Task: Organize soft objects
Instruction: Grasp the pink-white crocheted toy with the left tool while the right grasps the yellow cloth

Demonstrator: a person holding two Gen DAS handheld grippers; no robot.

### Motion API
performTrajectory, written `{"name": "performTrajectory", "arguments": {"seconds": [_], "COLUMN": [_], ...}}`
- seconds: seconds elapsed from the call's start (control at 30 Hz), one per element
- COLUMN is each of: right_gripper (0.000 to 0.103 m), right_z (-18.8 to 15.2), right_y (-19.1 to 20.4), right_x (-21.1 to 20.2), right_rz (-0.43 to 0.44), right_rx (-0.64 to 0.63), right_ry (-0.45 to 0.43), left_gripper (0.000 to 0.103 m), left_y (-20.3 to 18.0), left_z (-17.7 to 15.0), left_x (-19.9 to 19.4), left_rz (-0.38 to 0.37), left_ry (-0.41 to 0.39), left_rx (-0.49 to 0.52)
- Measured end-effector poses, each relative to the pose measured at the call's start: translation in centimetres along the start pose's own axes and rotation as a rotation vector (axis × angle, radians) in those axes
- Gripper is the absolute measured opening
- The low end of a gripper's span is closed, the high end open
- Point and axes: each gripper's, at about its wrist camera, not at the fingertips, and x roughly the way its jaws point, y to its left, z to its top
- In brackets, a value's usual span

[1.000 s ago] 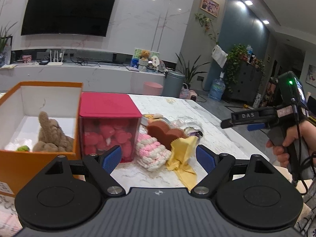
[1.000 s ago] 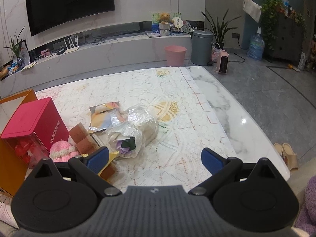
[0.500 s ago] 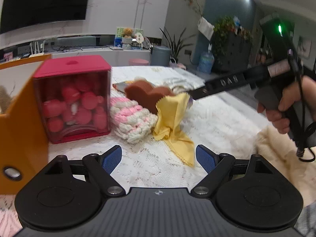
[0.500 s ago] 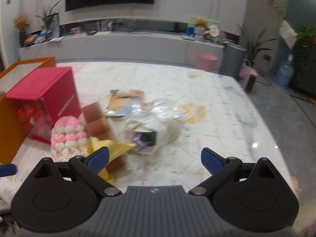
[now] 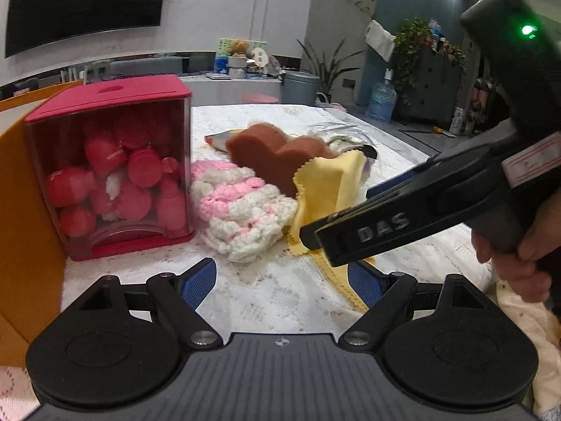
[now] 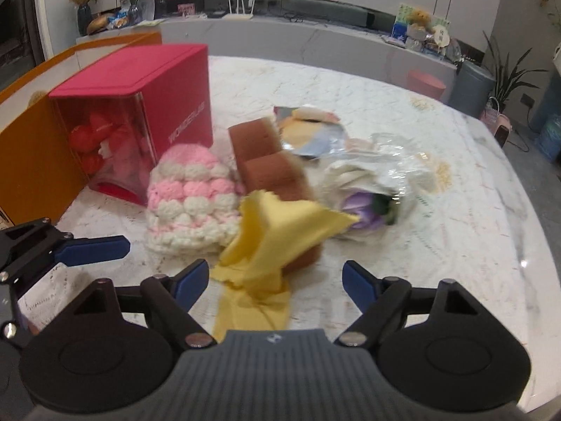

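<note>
At the table's left edge an orange box (image 6: 38, 161) is seen, with a red container (image 6: 140, 112) of red pieces just beside it. Next comes a pink-and-white knitted piece (image 6: 189, 200), touched on its right by a brown sponge (image 6: 270, 172), over which a yellow cloth (image 6: 270, 242) is draped. The left gripper (image 5: 282, 280) is held wide open and empty. The right gripper (image 6: 275, 279) is closing around the cloth, not yet pinched. Crumpled plastic wrapping (image 6: 378, 175) lies further right.
</note>
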Motion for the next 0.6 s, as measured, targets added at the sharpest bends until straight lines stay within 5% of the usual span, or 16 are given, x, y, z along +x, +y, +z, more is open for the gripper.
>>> {"name": "performTrajectory", "arguments": {"seconds": [0.17,0.33,0.5,0.6], "right_gripper": [0.056,0.015,0.001,0.0], "right_z": [0.0,-0.2,-1.0,-1.4], "right_y": [1.0,1.3,0.4,-0.5], "right_x": [0.9,1.1,0.3,-2.1], "right_rz": [-0.029,-0.04,-0.043,-0.078], "right_rx": [0.011,-0.01,-0.03,-0.032], "right_ry": [0.038,0.066,0.103,0.113], "left_gripper": [0.099,0.099,0.099,0.099], "left_y": [-0.3,-0.7,0.2,1.5], "left_z": [0.3,0.2,0.0,0.3], "left_x": [-1.0,-1.7,-2.9,-1.9], "left_rz": [0.021,0.014,-0.016,0.009], "left_ry": [-0.021,-0.029,-0.044,-0.012], "left_rx": [0.051,0.135,0.159,0.069]}}
